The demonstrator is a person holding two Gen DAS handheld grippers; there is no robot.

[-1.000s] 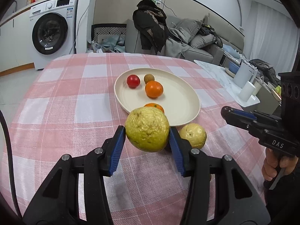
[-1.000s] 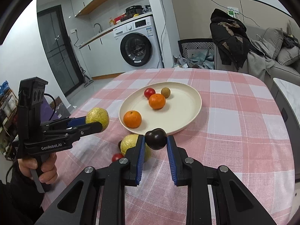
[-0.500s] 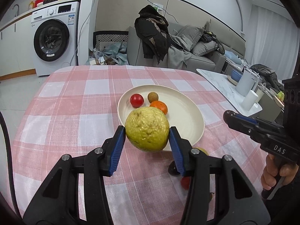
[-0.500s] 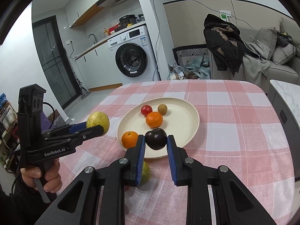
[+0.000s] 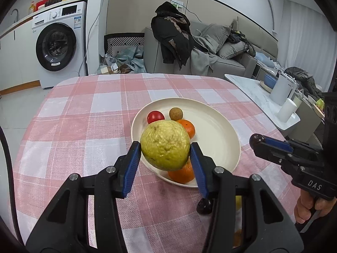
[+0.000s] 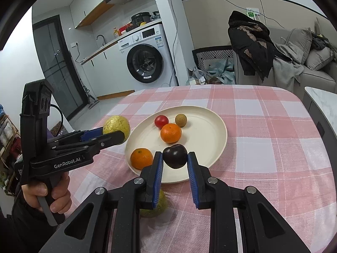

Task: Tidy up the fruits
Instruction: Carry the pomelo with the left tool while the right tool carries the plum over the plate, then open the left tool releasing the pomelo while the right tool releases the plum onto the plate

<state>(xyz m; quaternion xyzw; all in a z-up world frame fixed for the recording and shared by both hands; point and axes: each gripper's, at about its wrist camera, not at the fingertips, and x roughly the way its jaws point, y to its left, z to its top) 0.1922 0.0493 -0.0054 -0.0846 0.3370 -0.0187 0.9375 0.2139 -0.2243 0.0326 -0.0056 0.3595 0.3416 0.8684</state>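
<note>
Table [image 6: 273, 126]: rounded corners, pink-white checked woven cloth. Behind it: washer [image 6: 145, 61], grey sofa [image 5: 227, 50] draped with dark coat [image 5: 172, 33].

Plate [image 6: 210, 126]: round, cream, smooth, shallow. On it: red tomato [image 6: 161, 120], tan ball fruit [image 6: 181, 120], two oranges [image 6: 170, 133] [image 6: 141, 158].

Left gripper [image 5: 165, 154]: blue ribbed pads clamped on bumpy yellow-green guava [image 5: 165, 145], held above plate's near rim.

Right gripper [image 6: 175, 161]: closed tight on glossy dark plum [image 6: 175, 156], above plate's near edge.

Loose on cloth near plate: second guava [image 6: 153, 208], dark fruit [image 5: 203, 206].

Both wrist cams look fwd-down, close over shared plate [image 5: 221, 126] [image 6: 212, 126], left/right sides.
</note>
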